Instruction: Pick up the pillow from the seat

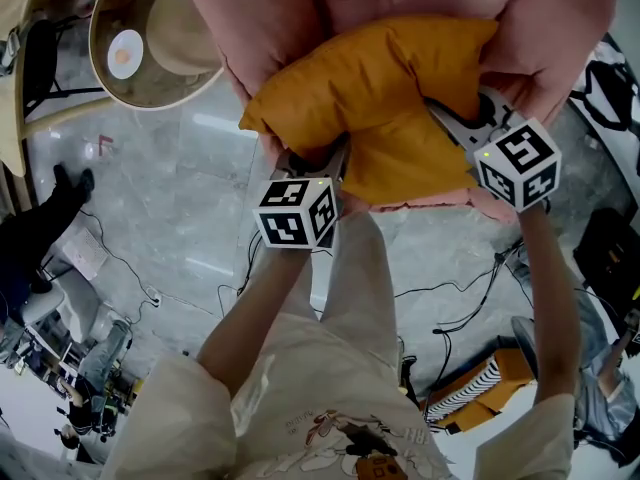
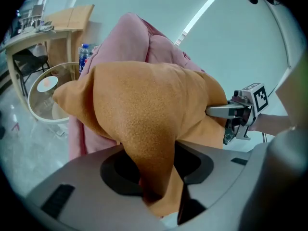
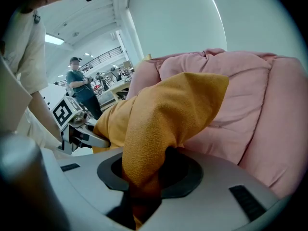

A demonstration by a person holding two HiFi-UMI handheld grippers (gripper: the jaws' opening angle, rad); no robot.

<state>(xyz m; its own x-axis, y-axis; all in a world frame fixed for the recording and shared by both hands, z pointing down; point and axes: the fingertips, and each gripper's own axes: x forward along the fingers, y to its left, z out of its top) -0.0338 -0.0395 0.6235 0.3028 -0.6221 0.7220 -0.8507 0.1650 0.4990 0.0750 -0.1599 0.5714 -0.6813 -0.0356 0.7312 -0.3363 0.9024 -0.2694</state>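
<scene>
No word or number can be read. The left claw's cube (image 1: pixel 297 211) and the right claw's cube (image 1: pixel 518 163) bear only black-and-white square patterns; the print on the shirt (image 1: pixel 345 436) and the blue label of the bottle (image 2: pixel 83 57) are too small to read.

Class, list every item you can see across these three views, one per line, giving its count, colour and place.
pillow: one, orange, against the seat
seat: one, pink, behind the pillow
round table: one, clear glass, left of the seat
bottle: one, blue-labelled, beyond the round table
desk: one, light wood, far left
cables: several, black, on the floor
bystander: one, dark top, far background
left gripper: one, grey, shut on the pillow's left edge
right gripper: one, grey, shut on its right edge
arms: two, bare, below the grippers
</scene>
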